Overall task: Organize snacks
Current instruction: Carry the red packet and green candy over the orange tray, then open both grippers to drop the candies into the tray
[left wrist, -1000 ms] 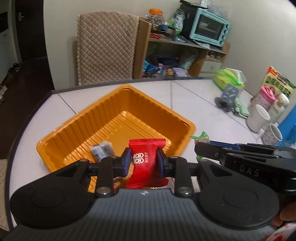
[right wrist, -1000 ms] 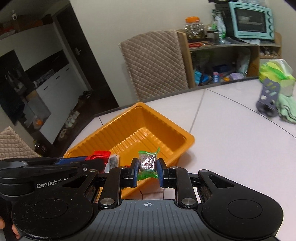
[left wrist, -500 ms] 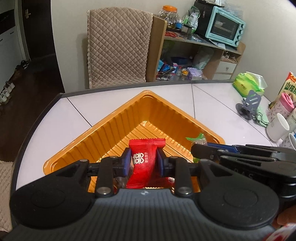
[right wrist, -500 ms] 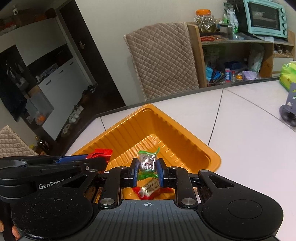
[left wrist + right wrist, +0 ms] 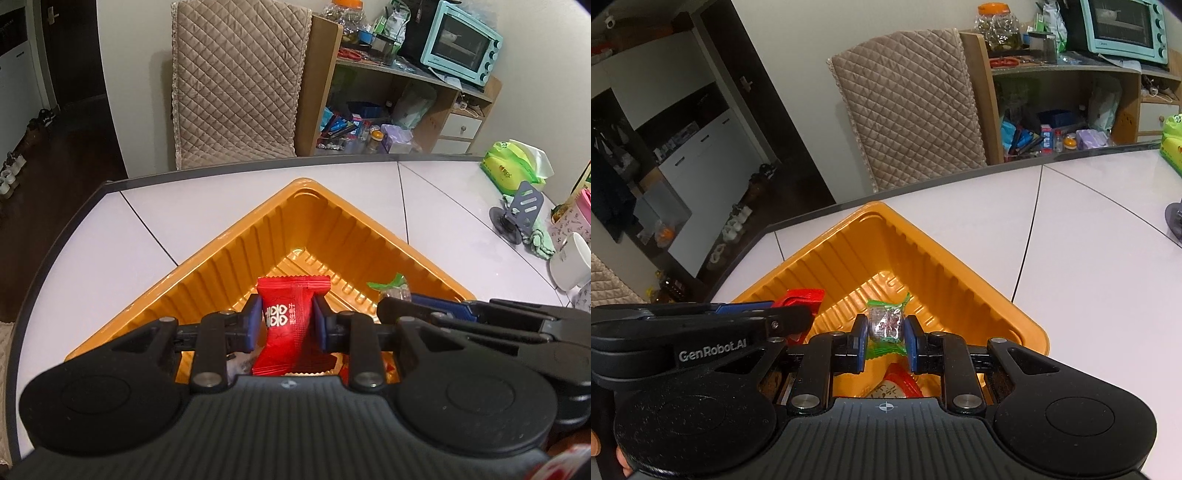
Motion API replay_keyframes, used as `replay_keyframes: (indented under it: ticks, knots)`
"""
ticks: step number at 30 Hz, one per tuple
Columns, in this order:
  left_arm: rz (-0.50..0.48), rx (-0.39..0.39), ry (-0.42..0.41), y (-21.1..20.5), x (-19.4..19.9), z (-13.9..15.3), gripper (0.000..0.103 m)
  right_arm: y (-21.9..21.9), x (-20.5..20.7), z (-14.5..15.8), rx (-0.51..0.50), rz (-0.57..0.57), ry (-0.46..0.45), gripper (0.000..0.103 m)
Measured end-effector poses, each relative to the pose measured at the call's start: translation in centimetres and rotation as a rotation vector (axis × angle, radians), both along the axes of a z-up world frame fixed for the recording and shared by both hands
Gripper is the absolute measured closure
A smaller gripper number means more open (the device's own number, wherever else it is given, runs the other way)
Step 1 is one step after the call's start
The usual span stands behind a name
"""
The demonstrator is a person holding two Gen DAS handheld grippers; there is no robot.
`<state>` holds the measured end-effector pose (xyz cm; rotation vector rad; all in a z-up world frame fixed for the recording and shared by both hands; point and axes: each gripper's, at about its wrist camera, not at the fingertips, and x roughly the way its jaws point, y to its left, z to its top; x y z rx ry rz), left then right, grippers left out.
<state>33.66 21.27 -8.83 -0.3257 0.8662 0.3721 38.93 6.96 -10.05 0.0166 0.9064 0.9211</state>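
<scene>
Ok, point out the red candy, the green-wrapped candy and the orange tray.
red candy (image 5: 286,325), left wrist view, printed front.
green-wrapped candy (image 5: 885,325), right wrist view, clear middle.
orange tray (image 5: 236,258), left wrist view, ribbed wall.

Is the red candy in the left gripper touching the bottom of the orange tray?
Cannot tell. In the left wrist view the red candy is pinched in the left gripper over the orange tray, but the gripper body hides its lower end.
</scene>
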Motion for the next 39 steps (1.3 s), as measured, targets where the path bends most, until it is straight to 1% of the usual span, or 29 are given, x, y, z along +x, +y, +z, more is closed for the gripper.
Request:
replay_keyframes:
  ticks: [8, 10, 17, 30, 33, 35, 36, 37, 38, 39]
  knots:
    - [-0.002, -0.002, 0.004, 0.4, 0.8, -0.8, 0.076, 0.2, 0.3, -0.3, -0.009, -0.006, 0.005, 0.082]
    - [0.0, -0.007, 0.005, 0.5, 0.9, -0.8, 0.074, 0.2, 0.3, -0.4, -0.01, -0.007, 0.006, 0.082]
    - [0.005, -0.016, 0.006, 1.0, 0.3, -0.9, 0.071, 0.3, 0.2, -0.4, -0.014, -0.011, 0.006, 0.082]
    - [0.019, -0.019, 0.003, 1.7, -0.9, -0.4, 0.07, 0.9, -0.1, 0.2, 0.004, -0.001, -0.003, 0.082]
    - [0.025, -0.023, -0.003, 1.8, -1.2, -0.2, 0.068, 1.1, -0.2, 0.5, 0.022, -0.006, -0.013, 0.081]
    - [0.028, -0.025, -0.005, 1.9, -1.4, -0.2, 0.064, 1.1, -0.1, 0.7, 0.037, -0.014, -0.01, 0.081]
    - [0.03, -0.028, -0.008, 1.9, -1.5, -0.1, 0.062, 1.1, 0.0, 0.8, 0.046, -0.02, -0.007, 0.078]
    - [0.03, -0.03, -0.01, 1.9, -1.6, 0.0, 0.059, 1.1, 0.0, 1.0, 0.058, -0.02, -0.006, 0.071]
    - [0.031, -0.03, -0.012, 1.9, -1.8, 0.0, 0.056, 0.9, 0.0, 1.1, 0.073, -0.018, -0.009, 0.06]
    - [0.032, -0.029, -0.013, 1.9, -2.0, 0.1, 0.054, 0.8, -0.1, 1.4, 0.085, -0.022, -0.02, 0.054]
